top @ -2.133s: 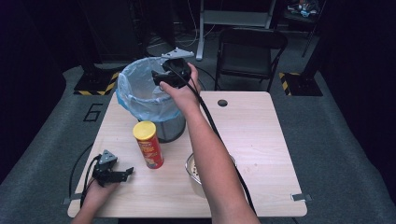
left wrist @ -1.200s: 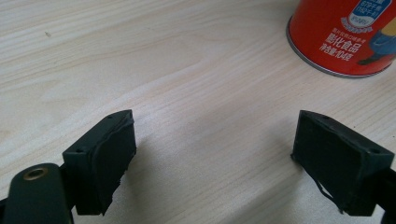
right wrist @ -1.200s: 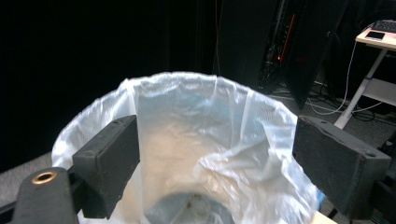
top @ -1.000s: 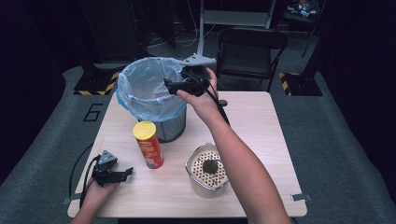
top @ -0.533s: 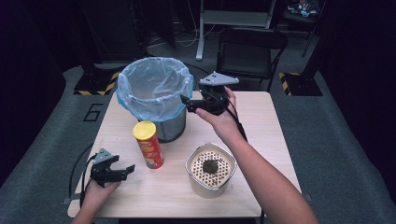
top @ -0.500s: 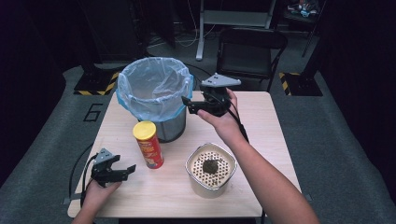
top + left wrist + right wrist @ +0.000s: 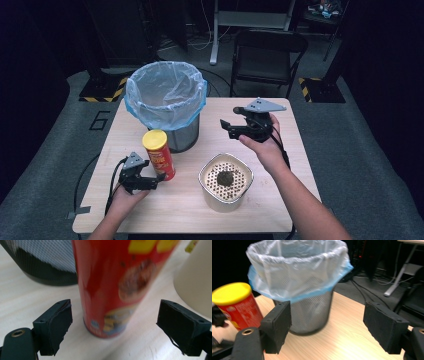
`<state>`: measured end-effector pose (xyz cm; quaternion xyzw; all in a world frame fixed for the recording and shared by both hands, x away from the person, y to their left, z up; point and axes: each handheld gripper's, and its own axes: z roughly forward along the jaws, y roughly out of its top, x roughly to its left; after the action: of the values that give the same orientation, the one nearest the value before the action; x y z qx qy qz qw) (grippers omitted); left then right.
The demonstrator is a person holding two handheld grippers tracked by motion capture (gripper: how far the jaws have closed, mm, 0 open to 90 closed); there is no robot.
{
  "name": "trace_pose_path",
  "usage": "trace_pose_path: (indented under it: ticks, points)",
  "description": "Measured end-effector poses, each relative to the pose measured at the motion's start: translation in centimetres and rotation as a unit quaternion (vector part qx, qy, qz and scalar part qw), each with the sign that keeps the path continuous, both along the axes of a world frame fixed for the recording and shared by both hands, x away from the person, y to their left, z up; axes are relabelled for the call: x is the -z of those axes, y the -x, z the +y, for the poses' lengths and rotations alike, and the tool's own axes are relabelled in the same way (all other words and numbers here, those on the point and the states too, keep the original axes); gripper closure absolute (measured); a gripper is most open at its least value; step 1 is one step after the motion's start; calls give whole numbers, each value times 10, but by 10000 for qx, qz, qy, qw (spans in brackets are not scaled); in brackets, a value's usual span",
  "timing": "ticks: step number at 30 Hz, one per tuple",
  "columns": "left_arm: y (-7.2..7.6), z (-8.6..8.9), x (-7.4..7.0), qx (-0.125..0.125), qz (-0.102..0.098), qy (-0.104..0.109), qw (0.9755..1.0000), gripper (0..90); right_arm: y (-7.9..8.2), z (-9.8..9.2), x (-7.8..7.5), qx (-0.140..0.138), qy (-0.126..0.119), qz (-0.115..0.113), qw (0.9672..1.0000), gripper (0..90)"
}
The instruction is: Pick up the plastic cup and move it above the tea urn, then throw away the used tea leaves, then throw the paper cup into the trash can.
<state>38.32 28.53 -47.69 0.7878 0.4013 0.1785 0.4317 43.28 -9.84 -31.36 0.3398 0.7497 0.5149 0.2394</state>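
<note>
A red chips can with a yellow lid stands upright on the table, just in front of the bin. My left gripper is at the can's base. In the left gripper view the can stands between the jaws of my left gripper. The jaws have just been opening and neither pad touches the can. My right gripper hovers open and empty to the right of the wire bin, pointing at it. In the right gripper view, the right gripper faces the bin and the can.
The bin's clear and blue liner folds over its rim. A cream container with a perforated insert and a dark lump sits at front centre. A black folding chair stands behind the table. Cables trail from both grippers.
My right hand has come away from above the bin, moving right and down to hover over the table. My left gripper has shifted right toward the can, and its jaws now stand wider.
</note>
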Motion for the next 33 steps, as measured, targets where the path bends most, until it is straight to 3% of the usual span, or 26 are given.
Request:
trace_pose_path:
  ticks: [1,5,7,13,20,27,33]
  points:
    - [-1,-3,-1,-119,-30,111,9999,121,2,-4,1,15,63,-32,10000,221]
    - [-4,-6,-1,-119,-56,212,9997,124,11,-18,6,98,172,-93,9998,221]
    - [-7,-6,0,-64,-89,127,9999,133,15,-24,8,128,214,-102,9996,220]
    - [-12,-9,3,-158,-52,426,9990,141,27,-40,16,295,226,-87,9993,218]
    - [-13,-11,5,-79,-148,317,9994,219,41,-63,26,597,369,-214,9973,217]
    - [-13,-13,5,-102,-235,241,9994,227,49,-82,46,894,527,-196,9944,217]
    - [-9,-12,3,-147,-256,121,9995,234,55,-98,63,1188,400,-172,9920,218]
